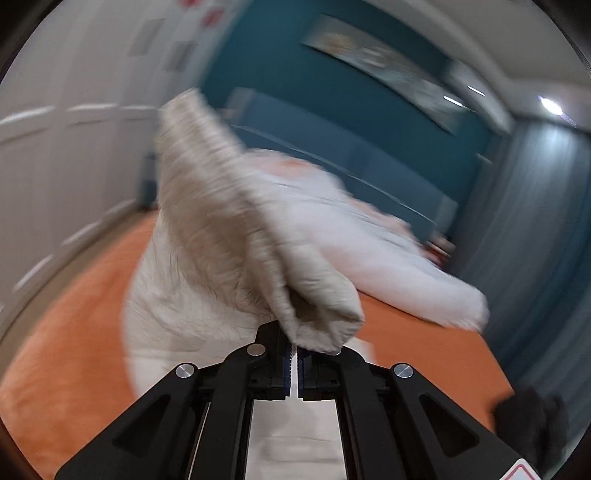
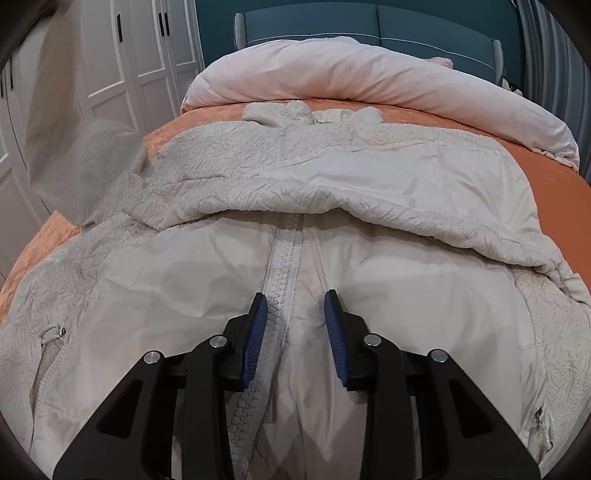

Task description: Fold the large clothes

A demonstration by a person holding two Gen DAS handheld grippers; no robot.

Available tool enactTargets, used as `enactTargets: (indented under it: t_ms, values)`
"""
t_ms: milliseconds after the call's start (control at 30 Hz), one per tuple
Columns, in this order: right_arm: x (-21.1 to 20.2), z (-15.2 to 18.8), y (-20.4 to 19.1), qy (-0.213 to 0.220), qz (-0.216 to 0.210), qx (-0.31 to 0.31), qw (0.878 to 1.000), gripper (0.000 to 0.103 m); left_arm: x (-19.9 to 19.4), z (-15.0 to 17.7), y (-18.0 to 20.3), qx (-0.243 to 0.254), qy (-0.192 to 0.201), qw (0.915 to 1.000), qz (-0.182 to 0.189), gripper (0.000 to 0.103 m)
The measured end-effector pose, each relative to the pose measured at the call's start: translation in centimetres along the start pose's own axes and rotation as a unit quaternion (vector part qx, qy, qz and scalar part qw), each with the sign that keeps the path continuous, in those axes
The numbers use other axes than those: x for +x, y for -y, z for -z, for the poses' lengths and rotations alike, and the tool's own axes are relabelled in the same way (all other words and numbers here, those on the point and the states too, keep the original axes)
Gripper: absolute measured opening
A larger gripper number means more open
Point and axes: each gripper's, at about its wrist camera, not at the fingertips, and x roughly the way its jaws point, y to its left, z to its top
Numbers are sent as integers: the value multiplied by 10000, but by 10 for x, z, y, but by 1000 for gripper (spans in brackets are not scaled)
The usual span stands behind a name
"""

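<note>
A large cream padded jacket (image 2: 332, 192) lies on the orange bed (image 2: 554, 177), zipper (image 2: 284, 258) running down its middle, one sleeve folded across the chest. My right gripper (image 2: 295, 306) is open just above the jacket, its blue pads (image 2: 334, 325) on either side of the zipper area. My left gripper (image 1: 294, 349) is shut on the cuff of the jacket's other sleeve (image 1: 221, 221) and holds it lifted off the bed; that view is motion-blurred. The lifted sleeve (image 2: 96, 170) shows blurred at the left of the right wrist view.
A rolled pale pink duvet (image 2: 369, 77) lies across the head of the bed in front of a blue headboard (image 2: 369, 22). White wardrobe doors (image 2: 122, 55) stand to the left. A dark object (image 1: 532, 421) sits at the bed's right edge.
</note>
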Motion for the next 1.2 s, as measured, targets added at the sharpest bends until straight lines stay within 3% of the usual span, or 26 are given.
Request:
enactTargets:
  t_ms: [100,200,300,333,400,467,500,533,600,700,867,933,1033,1133,1167,1200]
  values:
    - [-3,-1,4,7,-104,113,9999,32,40,39,82,306,-591,9966,477,2]
    - [-11,-1,11,-10,-211,342,9992,34,89,97,132,411,-1296,9892,542,9]
    - [-35,5,25,44,-476,691,9965,44,129,159,150,285,-2320,9716,360,38]
    - [-47,9,33,91,-573,823,9949,46,135,171,152,274,-2466,9684,250,38]
    - [-72,17,53,179,-679,1017,9923,57,132,185,150,270,-2488,9677,298,38]
    - [-91,23,69,228,-662,1058,9919,60,112,185,140,260,-2397,9696,424,51]
    - [-101,23,79,276,-599,1011,9927,61,96,179,124,268,-2253,9729,447,65]
    - [-108,21,88,323,-506,959,9936,62,84,181,118,308,-2118,9760,409,71]
    - [-115,8,106,361,-455,971,9936,64,61,180,103,574,-1841,9811,150,74]
    - [-113,-23,122,449,-456,1143,9914,66,58,182,62,869,-1870,9762,-669,74]
    - [-71,-73,135,287,-536,1492,9869,70,68,180,-19,540,-1932,9668,-1584,72]
    - [-50,-82,137,96,-489,1633,9853,70,62,181,-41,365,-1907,9649,-1770,69]
    - [-8,-89,144,-339,-531,2101,9756,70,54,172,-61,-7,-1690,9692,-1790,67]
    - [18,-89,143,-698,-807,2349,9662,38,54,156,-66,-168,-1494,9750,-1634,67]
    - [17,-91,140,-722,-856,2330,9660,15,58,152,-65,-141,-1482,9752,-1639,67]
    - [10,-97,134,-626,-1038,2275,9662,6,64,145,-65,-92,-1473,9750,-1664,67]
